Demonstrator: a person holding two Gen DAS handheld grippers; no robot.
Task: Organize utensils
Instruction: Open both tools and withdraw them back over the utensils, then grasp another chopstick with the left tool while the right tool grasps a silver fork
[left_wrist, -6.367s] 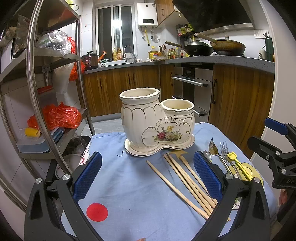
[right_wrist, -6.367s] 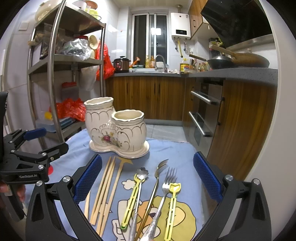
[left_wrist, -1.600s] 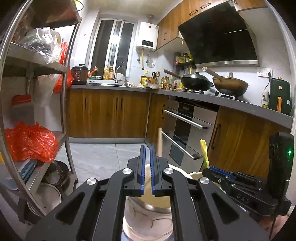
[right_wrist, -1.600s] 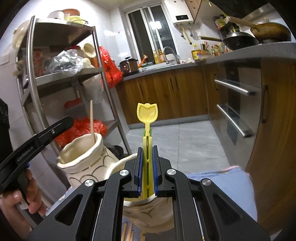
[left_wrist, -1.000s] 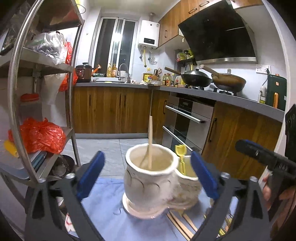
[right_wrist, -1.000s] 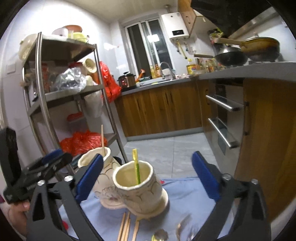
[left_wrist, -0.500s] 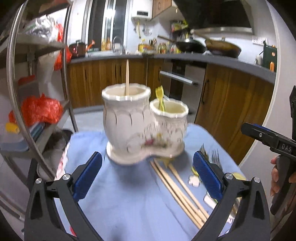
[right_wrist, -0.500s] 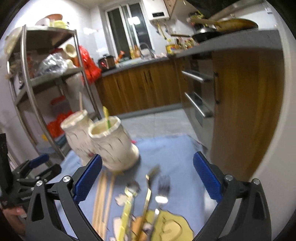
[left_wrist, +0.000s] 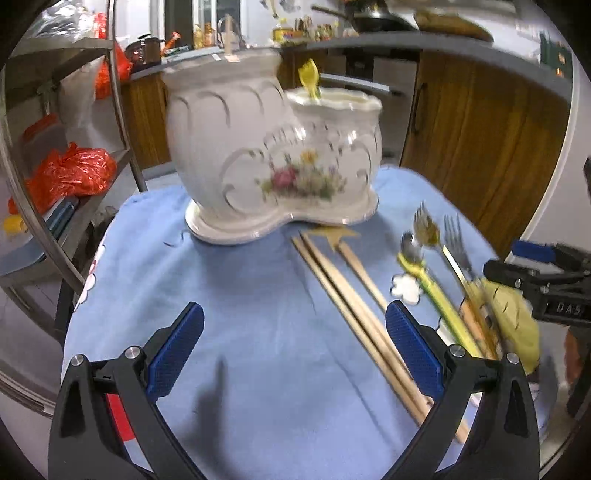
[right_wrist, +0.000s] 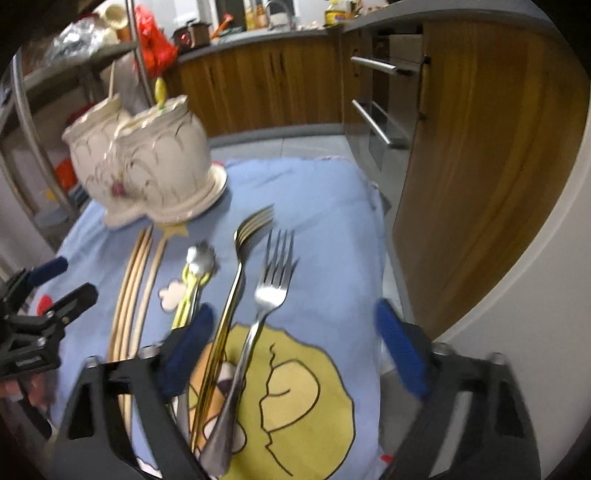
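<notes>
A white double ceramic holder (left_wrist: 273, 155) stands at the far side of the blue cloth; it also shows in the right wrist view (right_wrist: 144, 162). One chopstick (left_wrist: 229, 37) stands in its tall cup, a yellow-handled utensil (left_wrist: 309, 79) in its short cup. Loose chopsticks (left_wrist: 354, 306) lie on the cloth, also in the right wrist view (right_wrist: 135, 280). A yellow-handled spoon (right_wrist: 194, 280), a gold fork (right_wrist: 236, 280) and a silver fork (right_wrist: 266, 302) lie beside them. My left gripper (left_wrist: 293, 350) is open and empty above the cloth. My right gripper (right_wrist: 295, 354) is open and empty over the forks.
A metal shelf rack (left_wrist: 55, 110) with red bags stands at the left. Wooden cabinets (right_wrist: 480, 147) and an oven (right_wrist: 380, 110) stand close on the right. The cloth's right edge (right_wrist: 376, 258) drops off toward the floor.
Both grippers have dropped lower and closer to the cloth. The right one now hangs over the forks; the left one is nearer the loose chopsticks. Both stay open.
</notes>
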